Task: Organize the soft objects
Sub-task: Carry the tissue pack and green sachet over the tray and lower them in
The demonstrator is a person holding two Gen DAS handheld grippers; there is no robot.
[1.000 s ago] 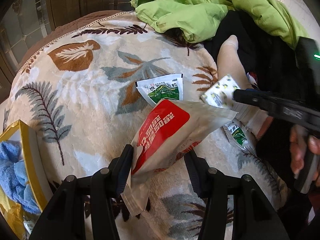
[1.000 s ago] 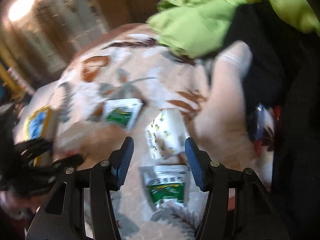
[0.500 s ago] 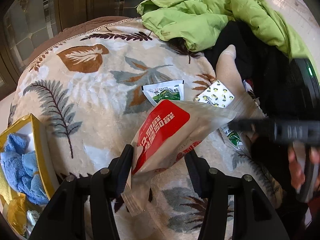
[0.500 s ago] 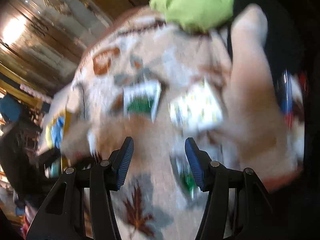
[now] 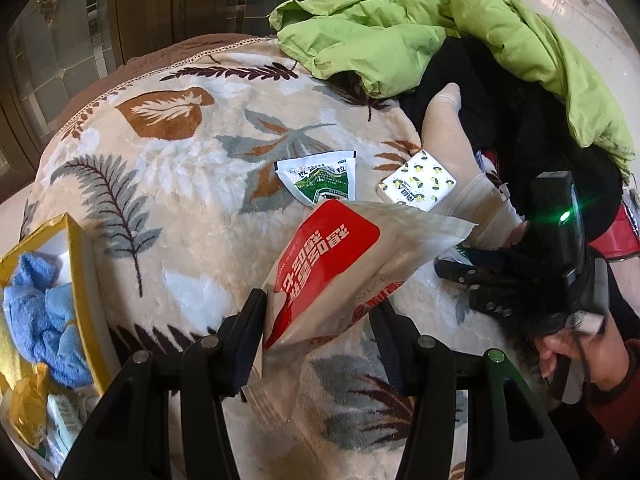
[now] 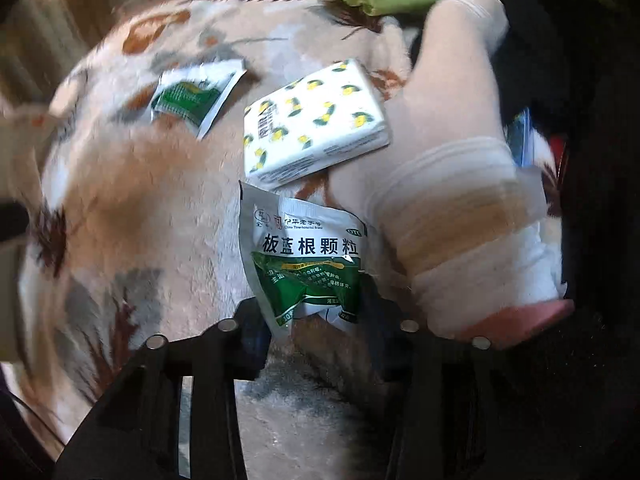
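My left gripper (image 5: 318, 308) is shut on a red-and-white pouch (image 5: 332, 256), held up above the leaf-patterned blanket (image 5: 180, 200). My right gripper (image 6: 316, 316) points down at the blanket, and its jaws are closing on a green-and-white sachet (image 6: 308, 264), whose lower edge crumples between the fingers. In the left wrist view the right gripper (image 5: 452, 270) is low beside the pouch, which hides its sachet. A lemon-print tissue pack (image 6: 316, 132) (image 5: 418, 184) and a second green sachet (image 6: 196, 96) (image 5: 320, 180) lie just beyond. A beige sock (image 6: 452, 140) (image 5: 452, 148) lies to the right.
A yellow box (image 5: 82, 272) at the left edge holds a blue towel (image 5: 40, 312) and small packets. A lime-green jacket (image 5: 440, 28) and black clothing (image 5: 480, 92) are piled at the back right. A hand (image 5: 560, 352) grips the right tool.
My right gripper has dropped towards the blanket onto the sachet beside the sock, and its jaws have narrowed around it. The left gripper still holds the pouch in much the same place.
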